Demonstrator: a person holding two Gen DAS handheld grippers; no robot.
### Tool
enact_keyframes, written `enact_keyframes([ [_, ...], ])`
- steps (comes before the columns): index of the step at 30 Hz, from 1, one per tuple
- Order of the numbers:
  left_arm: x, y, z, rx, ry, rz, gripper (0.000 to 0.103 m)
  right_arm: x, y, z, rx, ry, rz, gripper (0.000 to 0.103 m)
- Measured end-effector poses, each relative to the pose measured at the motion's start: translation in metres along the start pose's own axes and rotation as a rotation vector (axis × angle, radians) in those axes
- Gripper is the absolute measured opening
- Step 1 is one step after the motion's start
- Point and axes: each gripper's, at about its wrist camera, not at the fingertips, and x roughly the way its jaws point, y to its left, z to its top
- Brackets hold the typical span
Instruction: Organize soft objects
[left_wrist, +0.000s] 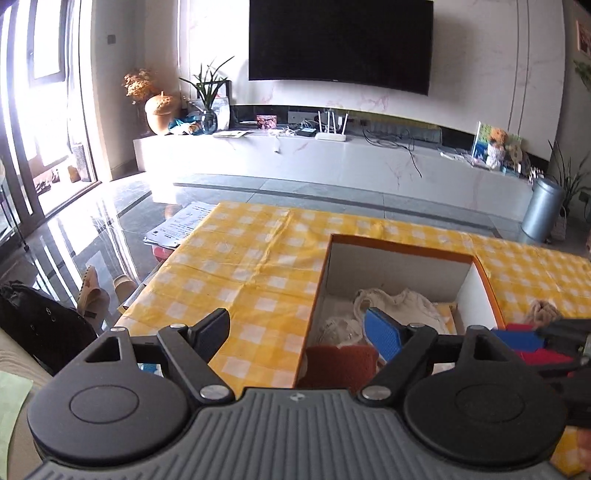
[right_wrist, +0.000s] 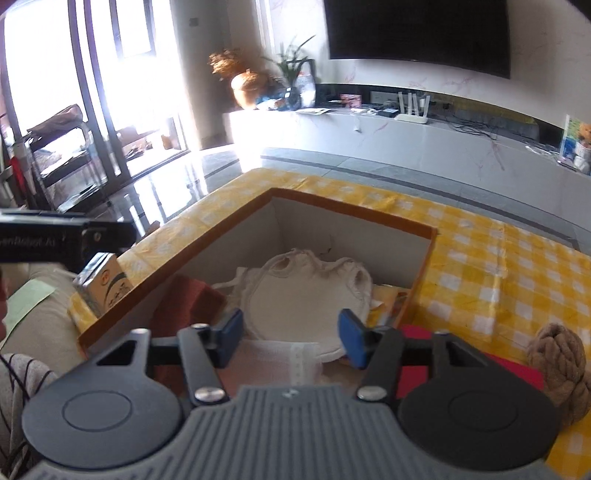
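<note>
Covering the table, a yellow checked cloth bears an orange-rimmed box; both grippers' jaws gape empty.

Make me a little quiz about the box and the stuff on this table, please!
1. True or false: the rope ball lies inside the box.
2. What colour are the tablecloth checks? A blue, B yellow, C green.
3. Fill in: the left hand-held gripper has its jaws ____, with nothing between them.
Key: 1 false, it lies beside the box; 2 B; 3 open.
</note>
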Motion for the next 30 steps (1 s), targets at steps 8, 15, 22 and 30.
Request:
enact_keyframes([
  [8,0.014,0.032,0.001,-0.111,0.038,-0.01,0.097,0.051,0.073,0.004,-0.192,0.111,0.206,0.003],
  [15,0.019,0.037,-0.007,-0.108,0.054,-0.006,0.097,0.118,0.081,0.004,-0.19,0.346,0.101,0.0],
  [22,0.015,0.038,-0.009,-0.121,0.056,-0.003,0.093,0.121,0.088,0.005,-0.223,0.353,0.086,0.0],
  [30,0.004,0.031,-0.007,-0.121,0.034,0.018,0.093,0.078,0.064,0.004,-0.116,0.147,0.078,0.025],
])
